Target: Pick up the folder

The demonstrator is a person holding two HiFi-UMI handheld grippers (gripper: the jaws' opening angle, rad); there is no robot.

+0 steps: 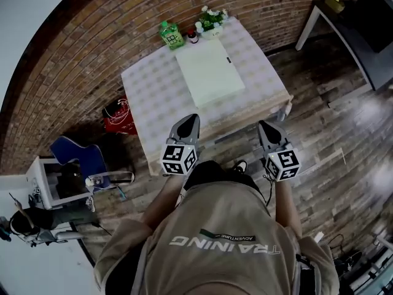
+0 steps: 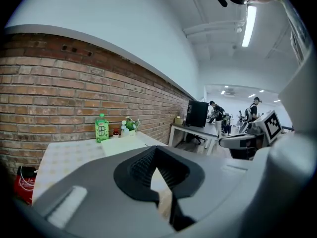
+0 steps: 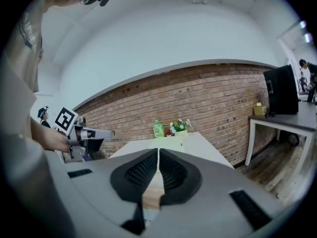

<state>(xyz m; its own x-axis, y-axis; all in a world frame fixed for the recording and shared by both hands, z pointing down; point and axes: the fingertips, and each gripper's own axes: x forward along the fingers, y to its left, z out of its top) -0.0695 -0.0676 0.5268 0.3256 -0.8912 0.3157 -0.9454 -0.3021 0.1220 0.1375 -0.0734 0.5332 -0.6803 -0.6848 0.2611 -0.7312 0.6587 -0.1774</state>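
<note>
While the folder (image 1: 210,71) lies flat on the table (image 1: 149,106), on the far half of the checked cloth and just in front of the green bottle (image 1: 172,34), the small jar (image 1: 192,37) and the flower pot (image 1: 212,21) by the brick wall, no contact with it has yet been made. The left gripper (image 1: 191,118) and the right gripper (image 1: 264,126) are held side by side at the table's near edge, well apart from the folder, and both are pointed towards it. In each gripper view the ribbed pads are seen pressed together with nothing between them, so both grippers are closed and empty.

The step in hand is judged to be the approach; the pick-up itself has not been begun. For the next move, both grippers would have to be carried forward over the cloth to the folder's near edge, and the jaws of at least one would have to be opened first. Because the folder is thin and lies flush on the cloth (no raised lip can be made out from here), an edge would probably have to be lifted or a jaw slid beneath it before a grip could be closed. Care would be needed so that the cloth is not pinched along with it.
</note>
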